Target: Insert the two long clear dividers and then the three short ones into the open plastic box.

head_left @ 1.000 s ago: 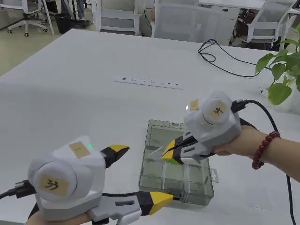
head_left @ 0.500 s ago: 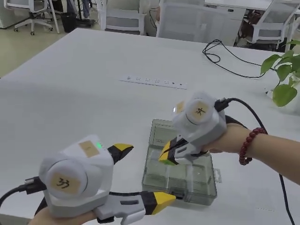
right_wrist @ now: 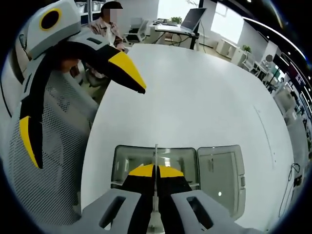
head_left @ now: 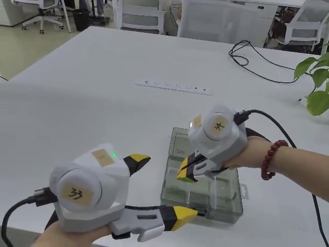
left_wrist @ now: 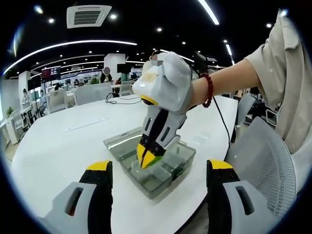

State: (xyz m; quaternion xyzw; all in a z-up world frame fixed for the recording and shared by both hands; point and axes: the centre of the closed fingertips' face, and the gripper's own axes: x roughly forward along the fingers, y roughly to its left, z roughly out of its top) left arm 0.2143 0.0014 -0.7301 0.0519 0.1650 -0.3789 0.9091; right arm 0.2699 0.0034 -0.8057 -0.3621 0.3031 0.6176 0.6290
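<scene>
head view, from the left: my left gripper point(head_left: 163, 188) sits low at the near edge of the white table point(head_left: 77, 92). its yellow-tipped jaws are spread wide with nothing between them, and they point toward the box point(head_left: 221, 212). the box lies just past those jaws, clear and open, with its lid point(head_left: 180, 141) flat on the table on the far side. clear partitions show in the nearer part of the box. my right gripper point(head_left: 184, 173) comes down over the box with its tips at the open tray; i cannot tell whether they touch the floor of it. its jaws are pressed together on a thin clear divider point(right_wrist: 156, 148). in the right gripper view the divider stands edge-on, a fine line rising from between the yellow tips over the tray, with the lid to its right. i cannot tell whether it is a long one or a short one. a dark red bracelet point(head_left: 268, 159) is on the wrist behind that gripper. farther back a power strip point(head_left: 175, 86) lies mid-table, well apart from the box, and a plant point(head_left: 317, 102) leans in at the right edge. in the left gripper view my own jaws stand wide at the bottom with the box between and beyond them. the right gripper drops into it from above, and a mesh chair point(left_wrist: 265, 170) is at the right.
</scene>
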